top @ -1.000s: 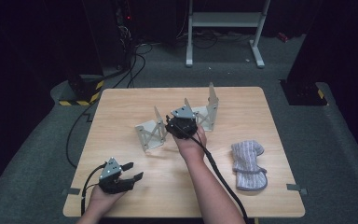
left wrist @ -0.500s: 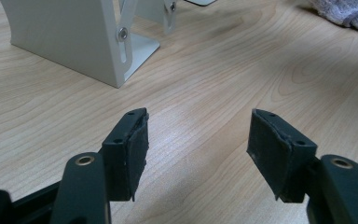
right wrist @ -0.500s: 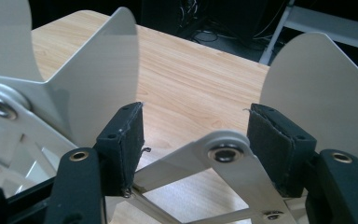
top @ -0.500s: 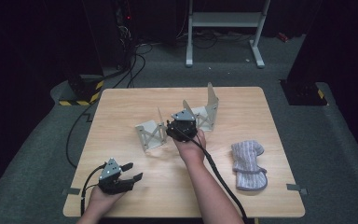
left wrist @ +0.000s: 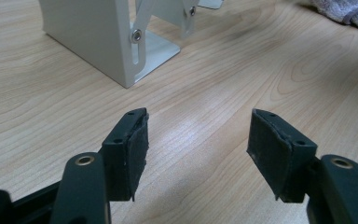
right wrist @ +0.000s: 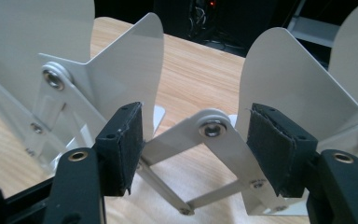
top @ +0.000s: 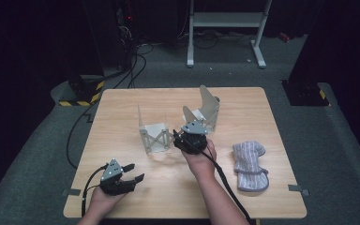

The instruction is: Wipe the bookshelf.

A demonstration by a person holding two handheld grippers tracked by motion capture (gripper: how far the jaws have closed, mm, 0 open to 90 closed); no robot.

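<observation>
Inspecting the worktop (top: pixel 122 112): a white metal rack (top: pixel 178 129) w/ upright plates joined by scissor links stands near centre, spread from approx. 9 o'clock to 1 o'clock of the middle. A folded striped cloth (top: pixel 251 161) lies well apart at 4 o'clock.

Right tongs (top: pixel 182 136) sit at the rack's near side, between its two plate groups. Right gripper view: right tongs (right wrist: pixel 196 140) stand wide, jaws have just been opening, pads clear of metal. A pivot rivet (right wrist: pixel 211 128) and its link arms lie between them but are not pressed; nothing held.

Left tongs (top: pixel 133 172) rest low at 7 o'clock, apart from the rack. Left gripper view: left tongs (left wrist: pixel 198 149) wide, bare wood between the pads, rack corner (left wrist: pixel 121 51) ahead at 11 o'clock.

Judgement, risks from here:
- Closing on the rivet zone could pinch the links rather than a plate; grip would be poor, rack may fold or skew.
- Rack looks light, unanchored; a one-sided push from the right tongs could slide or tip it toward 12 o'clock, since the left tongs give no brace.
- Thin plate edges vs. soft pads: slip likely if gripped near the curved tops.
- Cable trailing off the right tongs could snag the cloth.
</observation>
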